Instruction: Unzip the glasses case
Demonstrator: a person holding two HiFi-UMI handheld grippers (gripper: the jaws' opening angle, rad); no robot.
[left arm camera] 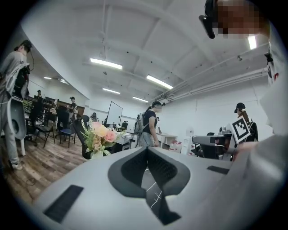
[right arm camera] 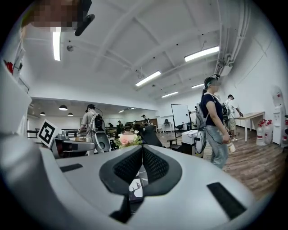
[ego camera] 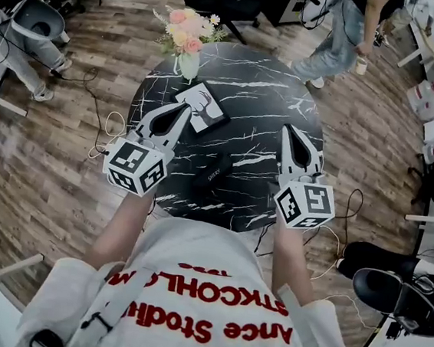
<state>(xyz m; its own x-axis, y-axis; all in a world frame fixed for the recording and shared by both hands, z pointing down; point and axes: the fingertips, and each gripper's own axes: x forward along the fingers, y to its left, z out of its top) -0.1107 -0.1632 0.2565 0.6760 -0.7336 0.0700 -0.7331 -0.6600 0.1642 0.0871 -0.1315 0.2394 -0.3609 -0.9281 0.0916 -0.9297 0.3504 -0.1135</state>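
The black glasses case [ego camera: 212,174] lies zipped on the round black marble table [ego camera: 263,97], near its front edge, between my two hands. My left gripper [ego camera: 187,107] is held above the table to the case's left, jaws shut with nothing in them; its own view [left arm camera: 146,148] looks level across the room. To the case's right, my right gripper [ego camera: 286,128] is also shut and empty, and it too looks level [right arm camera: 142,146]. Neither gripper touches the case, which shows in neither gripper view.
A card with a deer picture [ego camera: 201,106] lies behind the case, also seen through the right jaws [right arm camera: 135,188]. A vase of pink flowers [ego camera: 189,39] stands at the table's far edge. A person [ego camera: 343,36] stands beyond the table. Cables [ego camera: 106,130] lie on the wooden floor.
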